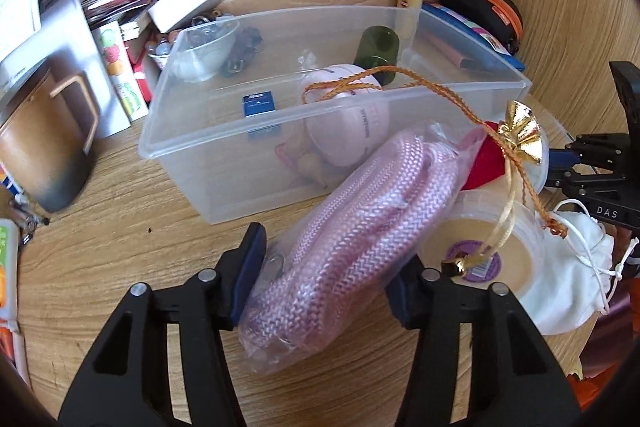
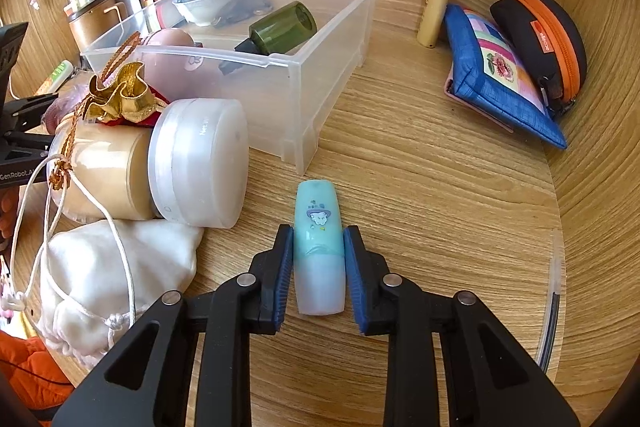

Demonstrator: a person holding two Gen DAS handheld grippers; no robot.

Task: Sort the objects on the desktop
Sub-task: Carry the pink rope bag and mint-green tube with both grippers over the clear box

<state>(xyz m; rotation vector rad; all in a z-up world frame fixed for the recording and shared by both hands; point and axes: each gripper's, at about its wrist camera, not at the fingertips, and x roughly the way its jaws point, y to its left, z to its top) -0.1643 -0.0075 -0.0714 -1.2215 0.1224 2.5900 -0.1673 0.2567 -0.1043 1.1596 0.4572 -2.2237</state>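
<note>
My left gripper (image 1: 330, 263) is shut on a pink braided rope in a clear plastic bag (image 1: 352, 227), held just in front of the clear plastic bin (image 1: 224, 163). The bin holds a pink ball (image 1: 352, 123), a green bottle (image 1: 378, 53), a small blue box (image 1: 258, 105) and a glass bowl (image 1: 208, 47). My right gripper (image 2: 318, 259) is shut on a teal and white tube (image 2: 319, 247) that lies on the wooden desk to the right of the bin (image 2: 320, 75).
A cream jar on its side (image 2: 160, 167), a white drawstring pouch (image 2: 104, 283) and a gold-and-red pouch (image 2: 120, 95) lie between the grippers. A blue pouch (image 2: 496, 75), an orange-zip case (image 2: 548, 39) and a yellow tube (image 2: 434, 11) sit at the right. A brown mug (image 1: 48, 147) and books stand at the left.
</note>
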